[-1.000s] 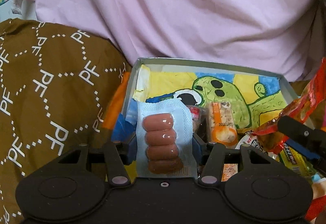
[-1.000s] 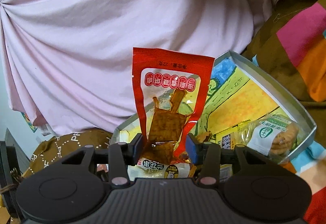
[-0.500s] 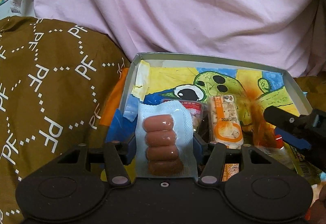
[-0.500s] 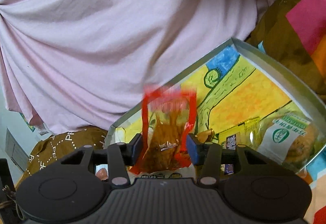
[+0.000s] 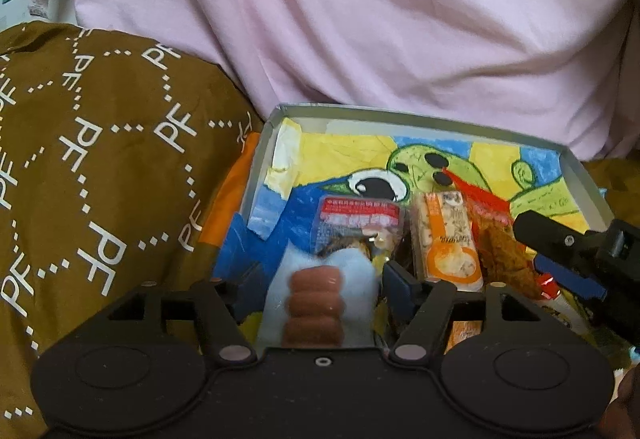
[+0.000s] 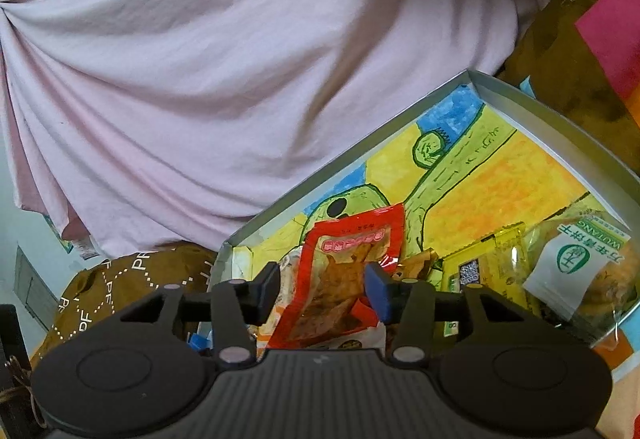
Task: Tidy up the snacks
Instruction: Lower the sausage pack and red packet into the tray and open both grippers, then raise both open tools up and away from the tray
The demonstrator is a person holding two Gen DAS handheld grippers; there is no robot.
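Note:
A grey box (image 5: 424, 118) lined with a cartoon drawing holds several snack packs. My left gripper (image 5: 316, 285) is shut on a pale blue pack of small sausages (image 5: 316, 305), low over the box's near left part. My right gripper (image 6: 322, 293) stands open around a red pack of dried tofu (image 6: 340, 279), which lies in the box (image 6: 552, 111) between the parted jaws. The right gripper also shows at the right edge of the left wrist view (image 5: 572, 255), beside the red pack (image 5: 496, 231).
In the box lie a red-labelled clear pack (image 5: 360, 225), an orange-and-white pack (image 5: 444, 239), a yellow pack (image 6: 488, 271) and a green-labelled biscuit pack (image 6: 580, 267). Brown PF-patterned fabric (image 5: 100, 159) lies to the left, pink cloth (image 5: 360, 19) behind.
The right gripper lowered the red pack into the box and opened, releasing it. The left gripper moved forward and down over the box with the sausage pack.

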